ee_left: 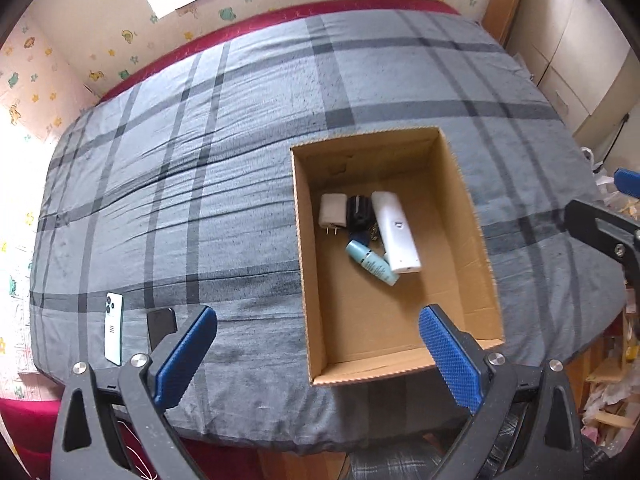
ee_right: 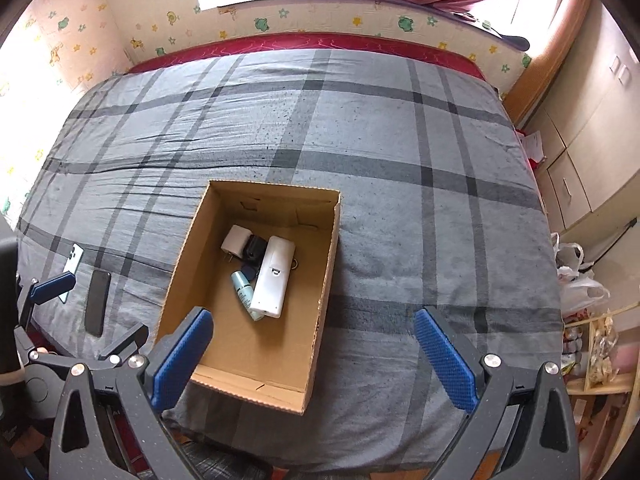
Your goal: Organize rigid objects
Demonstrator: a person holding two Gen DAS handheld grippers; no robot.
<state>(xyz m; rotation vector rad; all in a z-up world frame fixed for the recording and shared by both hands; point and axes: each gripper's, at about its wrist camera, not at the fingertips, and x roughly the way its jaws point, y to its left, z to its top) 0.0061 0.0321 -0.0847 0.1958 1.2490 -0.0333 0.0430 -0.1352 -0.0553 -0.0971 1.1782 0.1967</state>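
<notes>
Phones next: the white phone and black phone lie near-left of the cardboard box. My left gripper and right gripper hang wide open, empty; I'd pinch the black phone's long edges squarely.

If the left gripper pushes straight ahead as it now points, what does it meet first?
Probably the open brown cardboard box, at its left wall; the left gripper is open and empty. Depth is unclear.

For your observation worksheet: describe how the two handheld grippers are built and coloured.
Both the left gripper and right gripper have black angular frames with triangular cut-outs and silver round bolts. Their fingers carry blue pads with a fine dimpled texture.
</notes>
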